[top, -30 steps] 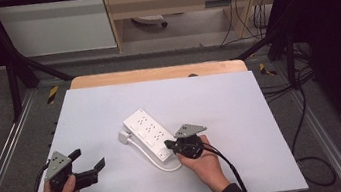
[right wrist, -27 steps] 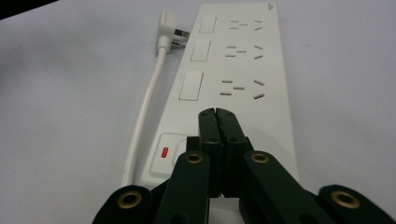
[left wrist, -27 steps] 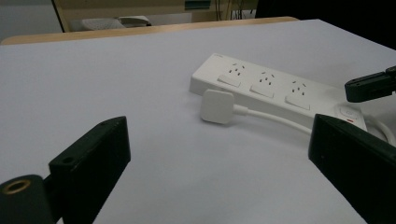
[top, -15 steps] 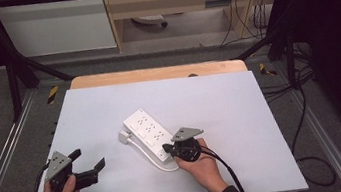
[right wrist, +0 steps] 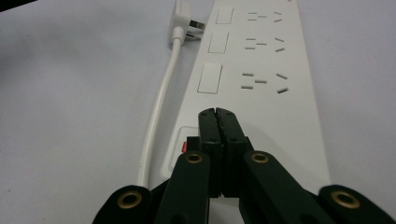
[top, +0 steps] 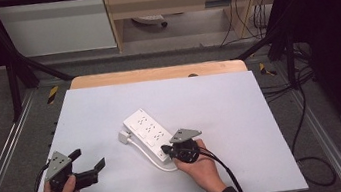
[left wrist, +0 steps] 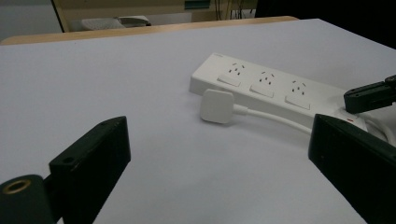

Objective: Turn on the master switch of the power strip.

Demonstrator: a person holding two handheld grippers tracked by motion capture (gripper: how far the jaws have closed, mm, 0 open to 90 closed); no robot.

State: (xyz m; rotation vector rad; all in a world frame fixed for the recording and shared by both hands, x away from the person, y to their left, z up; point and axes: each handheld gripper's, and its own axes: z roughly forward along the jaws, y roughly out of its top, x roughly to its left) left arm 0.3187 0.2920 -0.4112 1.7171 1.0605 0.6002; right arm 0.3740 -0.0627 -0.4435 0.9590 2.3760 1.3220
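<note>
A white power strip lies slantwise in the middle of the white table, its sockets facing up. Its white cable loops back along its side to the plug, which lies flat beside the strip's far end. My right gripper is shut, jaws pressed together with nothing between them. Its tips sit over the strip's near end, just beside the red switch; I cannot tell if they touch. My left gripper stands open at the table's near left, empty, pointing at the strip.
A wooden strip runs along the table's far edge. Metal rails flank the table, and cables trail on the floor at right. A cabinet and shelf stand beyond the table.
</note>
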